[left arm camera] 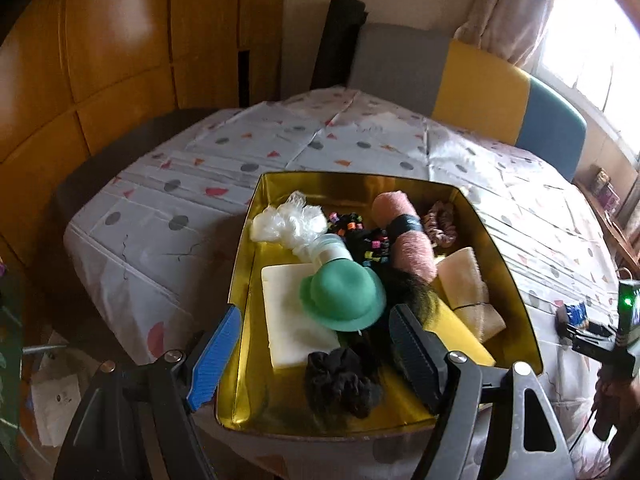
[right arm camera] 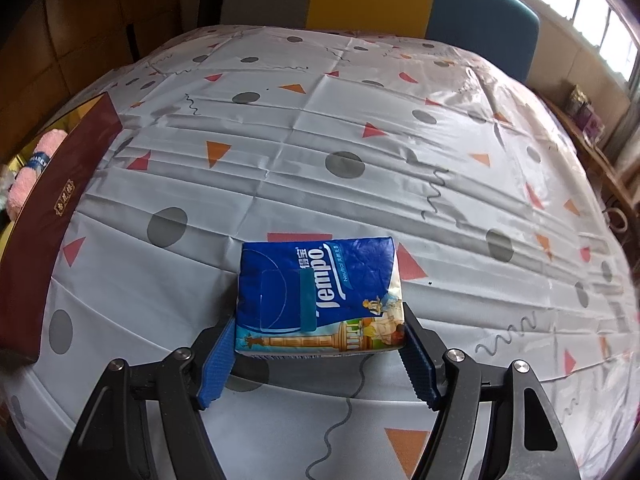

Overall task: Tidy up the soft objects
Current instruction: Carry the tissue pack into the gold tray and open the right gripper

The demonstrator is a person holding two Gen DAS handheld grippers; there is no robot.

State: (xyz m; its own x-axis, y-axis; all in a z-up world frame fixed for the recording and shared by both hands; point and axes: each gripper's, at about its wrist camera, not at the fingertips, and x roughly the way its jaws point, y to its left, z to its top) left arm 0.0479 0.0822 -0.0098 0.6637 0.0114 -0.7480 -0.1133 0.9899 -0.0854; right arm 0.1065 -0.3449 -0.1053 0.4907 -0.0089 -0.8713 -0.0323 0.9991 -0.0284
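Tissue pack (right arm camera: 320, 300) clamped in right fingers (right arm camera: 218, 360); left gripper (left arm camera: 316, 348) wide, empty. Carry level toward box (right arm camera: 60, 184) at nine o'clock, release low.

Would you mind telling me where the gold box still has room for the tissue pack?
The gold box is crowded. Bare floor shows along its left wall, beside the white foam block, and in the near right corner past the black scrunchie. The tablecloth beyond the tissue pack is open.

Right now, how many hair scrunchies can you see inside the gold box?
2. A black scrunchie lies at the near edge of the gold box; a pink patterned scrunchie lies at the far right corner beside the pink towel roll. More may be hidden underneath.
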